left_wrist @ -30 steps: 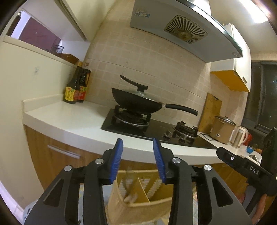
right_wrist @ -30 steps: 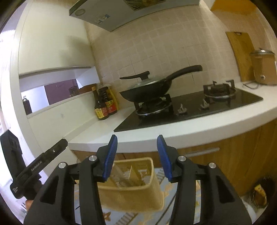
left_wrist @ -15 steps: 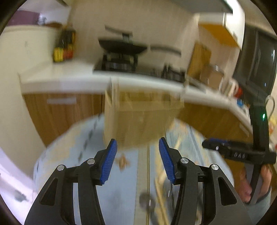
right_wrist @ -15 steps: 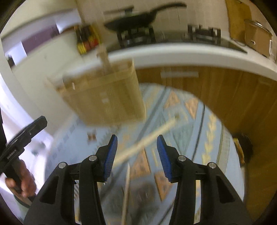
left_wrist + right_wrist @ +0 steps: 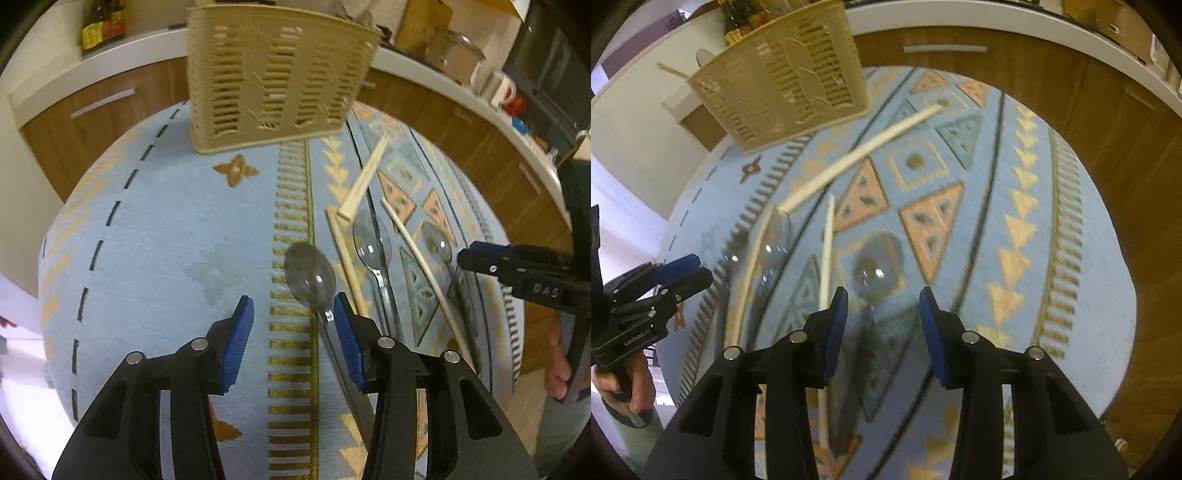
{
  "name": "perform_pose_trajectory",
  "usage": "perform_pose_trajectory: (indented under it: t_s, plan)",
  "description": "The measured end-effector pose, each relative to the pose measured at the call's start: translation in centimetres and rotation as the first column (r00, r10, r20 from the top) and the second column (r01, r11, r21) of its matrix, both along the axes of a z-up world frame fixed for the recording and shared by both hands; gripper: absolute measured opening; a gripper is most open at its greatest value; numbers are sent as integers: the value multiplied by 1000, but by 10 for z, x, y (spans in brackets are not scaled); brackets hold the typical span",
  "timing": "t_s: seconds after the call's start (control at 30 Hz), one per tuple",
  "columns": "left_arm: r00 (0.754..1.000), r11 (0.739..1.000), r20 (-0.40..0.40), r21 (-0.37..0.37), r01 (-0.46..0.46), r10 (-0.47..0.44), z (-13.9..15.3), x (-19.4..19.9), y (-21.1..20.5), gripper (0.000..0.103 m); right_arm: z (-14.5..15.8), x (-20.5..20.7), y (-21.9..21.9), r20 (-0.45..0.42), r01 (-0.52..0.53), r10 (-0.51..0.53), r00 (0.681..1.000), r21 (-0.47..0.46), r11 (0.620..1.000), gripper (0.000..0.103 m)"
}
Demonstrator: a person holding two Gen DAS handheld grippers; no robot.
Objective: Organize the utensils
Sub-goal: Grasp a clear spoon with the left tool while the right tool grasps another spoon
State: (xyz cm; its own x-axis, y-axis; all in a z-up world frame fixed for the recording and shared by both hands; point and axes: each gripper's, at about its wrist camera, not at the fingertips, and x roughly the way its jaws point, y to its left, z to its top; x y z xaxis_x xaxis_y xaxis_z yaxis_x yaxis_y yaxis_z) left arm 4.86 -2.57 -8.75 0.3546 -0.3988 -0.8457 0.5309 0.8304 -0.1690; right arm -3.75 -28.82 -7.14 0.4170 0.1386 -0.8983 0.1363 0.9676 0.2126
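Left wrist view showed the left claw (image 5: pixel 291 325) released, its blue pads spread above a table (image 5: pixel 147 240) covered with a light blue patterned cloth. A clear plastic spoon (image 5: pixel 310 275) lay just ahead of the claw, its handle running back under the right pad. Beside it lay a second clear spoon (image 5: pixel 371 242) and a third (image 5: pixel 437 243), with wooden chopsticks (image 5: pixel 364 181) scattered between and across them. A beige slotted utensil basket (image 5: pixel 273 74) stood upright at the far edge of the table. The right claw (image 5: pixel 480 258) reached in from the right edge, well apart from the spoons.

Right wrist view showed the right claw (image 5: pixel 882 317) released as well, its pads apart above a clear spoon (image 5: pixel 877 266) whose bowl lay just ahead of the gap. A pale chopstick (image 5: pixel 825 273) ran along the left pad, and another (image 5: pixel 860 151) lay slanted toward the basket (image 5: pixel 783 74). The left claw (image 5: pixel 679 269) appeared at the left edge, held in a hand (image 5: pixel 628 380); blur hid how far its pads were parted there.
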Motion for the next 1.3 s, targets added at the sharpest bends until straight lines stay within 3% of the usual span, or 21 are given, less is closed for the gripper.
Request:
perform_pose_trajectory:
  t_s: [0.1,0.27,0.37,0.47,0.53,0.77,0.93,1.17,1.3]
  plan:
    - [1000,999,0,37,22,-22,-4,-6,-12,42,-2,-3,0,-22,-1,1,1000,20,1000,34]
    - [997,985,70,172,32,-45,-12,-16,-35,38,-8,2,15,-42,-24,22,999,-39,999,28]
    - [994,977,96,209,32,-53,-12,-20,-42,37,-9,4,29,-45,-45,40,998,-109,993,28]
    - [993,978,94,206,45,-66,-11,-21,-44,28,-10,5,37,-52,-79,71,996,-176,981,24]
    - [991,974,105,219,56,-80,-11,-23,-48,24,-9,4,38,-60,-95,85,995,-179,979,12]
    - [992,980,107,195,46,-68,-10,-24,-42,10,-8,4,25,-77,-136,128,989,-109,985,10]
    - [995,994,72,94,64,-71,-7,-17,-20,10,-1,2,22,-66,-166,158,985,-145,975,10]
    - [996,994,45,91,67,-71,-7,-9,-8,12,-8,6,8,-95,-174,162,982,-132,976,10]
    - [995,991,17,86,99,-101,-7,-9,-10,25,-9,10,2,-114,-175,165,980,-81,981,15]
